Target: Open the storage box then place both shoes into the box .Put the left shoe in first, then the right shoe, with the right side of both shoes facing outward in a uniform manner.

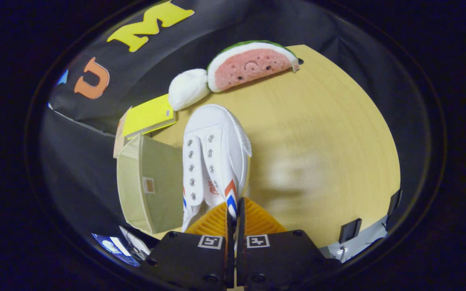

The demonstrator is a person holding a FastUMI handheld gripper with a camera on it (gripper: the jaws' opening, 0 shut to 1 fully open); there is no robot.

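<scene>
my gripper (234,212) has its two orange ribbed fingers (217,222) pressed nearly together, pinching the white shoe's (212,157) side wall between them, pointing forward.

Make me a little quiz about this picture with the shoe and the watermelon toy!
1. True or false: the gripper has its orange fingers closed on the white sneaker.
2. What stands right beside the sneaker? A) a beige storage box B) a blue bucket C) a red bag
3. Fill in: past the sneaker's toe, a plush watermelon slice lies on the wooden ____.

Key: 1 true; 2 A; 3 table.
</scene>
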